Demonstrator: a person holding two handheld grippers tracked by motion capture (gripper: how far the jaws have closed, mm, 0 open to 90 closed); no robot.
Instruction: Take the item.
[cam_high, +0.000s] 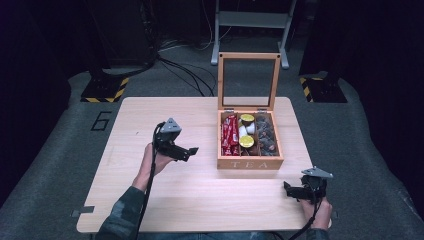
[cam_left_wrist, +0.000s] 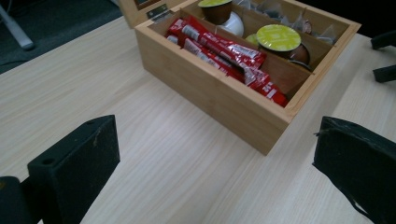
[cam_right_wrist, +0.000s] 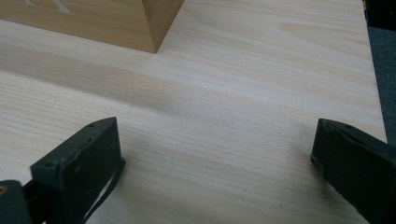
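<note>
- Two grippers we hold, both empty: the left gripper (cam_high: 187, 151) hovers with jaws spread wide, left of the wooden tea box (cam_high: 250, 161).
- Our right gripper (cam_high: 292, 191) sits low near the table's (cam_high: 200, 200) front right corner, jaws wide apart.
- The tea box stands lid up, holding red sachets (cam_left_wrist: 224, 51) and yellow-lidded capsules (cam_left_wrist: 278, 38).

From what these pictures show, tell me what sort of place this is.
Probably a lab or recording studio, not a home: the wooden table stands on grey carpet with black-and-yellow hazard tape, loose cables, a metal stand and dark surroundings.
</note>
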